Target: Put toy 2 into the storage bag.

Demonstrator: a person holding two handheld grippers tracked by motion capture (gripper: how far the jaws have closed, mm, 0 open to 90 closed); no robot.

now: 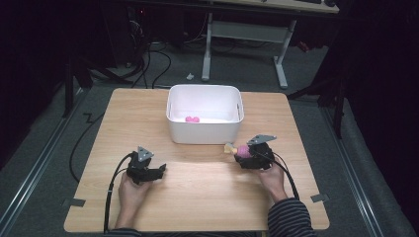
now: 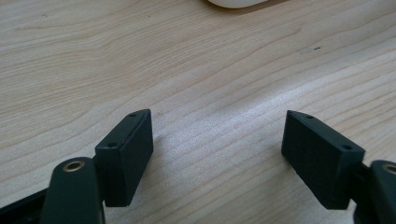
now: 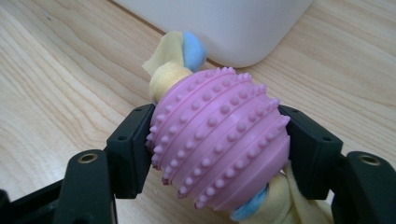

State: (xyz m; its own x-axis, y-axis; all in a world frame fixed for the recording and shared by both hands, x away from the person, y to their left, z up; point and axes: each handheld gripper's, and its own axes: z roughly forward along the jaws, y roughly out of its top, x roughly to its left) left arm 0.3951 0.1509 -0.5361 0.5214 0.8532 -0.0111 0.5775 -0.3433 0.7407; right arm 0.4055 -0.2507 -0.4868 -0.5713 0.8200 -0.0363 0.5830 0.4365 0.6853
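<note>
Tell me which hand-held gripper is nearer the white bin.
The right. The right hand-held gripper holds a pink studded ball just off the near right corner of the white bin. The left hand-held gripper sits open, farther back toward the person's side.

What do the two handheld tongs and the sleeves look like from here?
Both are black. The left tongs and the right tongs each carry a grey three-cornered plate on top and trail a black cable back toward the person. Up close, the left tongs end in flat, blocky black jaws with small screw holes and brass-ringed pivots. The right forearm wears a dark, thin-striped sleeve.
</note>
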